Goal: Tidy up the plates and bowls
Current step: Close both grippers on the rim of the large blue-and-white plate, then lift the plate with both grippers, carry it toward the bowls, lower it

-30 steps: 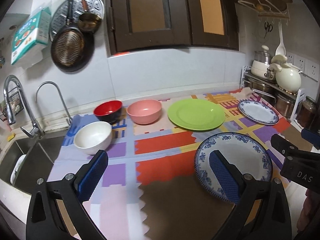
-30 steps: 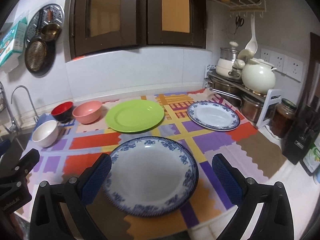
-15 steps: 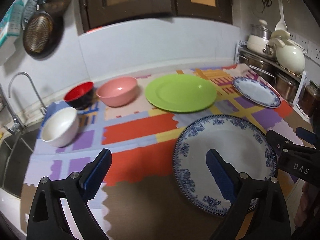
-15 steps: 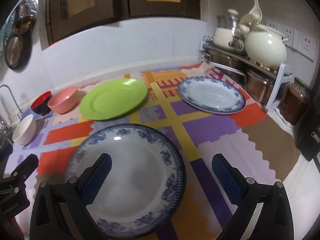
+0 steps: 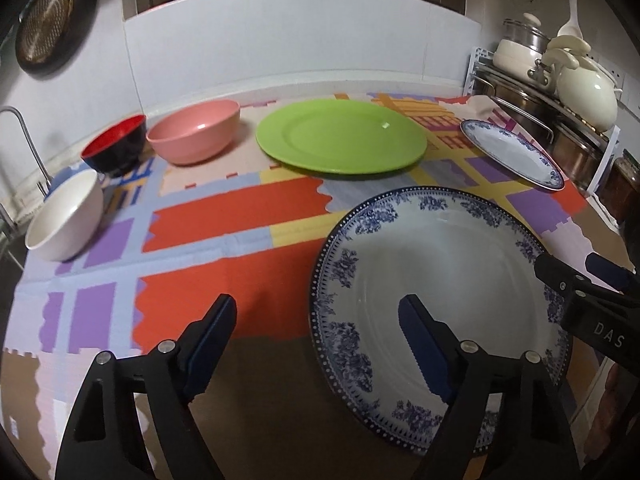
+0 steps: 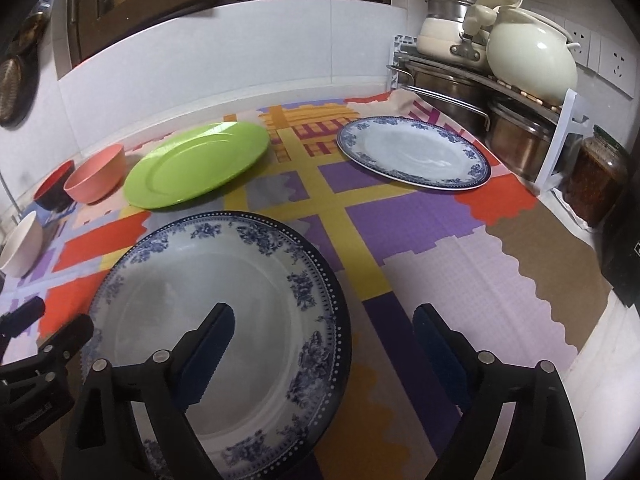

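A large blue-patterned plate (image 5: pixel 440 280) (image 6: pixel 224 304) lies on the colourful mat near the front edge. My left gripper (image 5: pixel 320 320) is open, straddling the plate's left rim. My right gripper (image 6: pixel 324 332) is open, straddling its right rim. Behind lie a green plate (image 5: pixel 340 136) (image 6: pixel 196 164) and a smaller blue-patterned plate (image 5: pixel 512 152) (image 6: pixel 412 152). At the left stand a pink bowl (image 5: pixel 196 132) (image 6: pixel 96 178), a red-and-black bowl (image 5: pixel 116 148) (image 6: pixel 52 190) and a white bowl (image 5: pixel 64 216) (image 6: pixel 20 244).
A rack (image 6: pixel 500 96) with steel pots and a cream pot (image 6: pixel 528 56) stands at the right. A jar (image 6: pixel 596 172) stands beside it. A tap (image 5: pixel 24 140) and sink are at the far left. A pan hangs on the wall (image 5: pixel 44 24).
Both grippers have moved down and forward toward the large blue plate, which now looms larger. Both stay open. The dishes have not moved.
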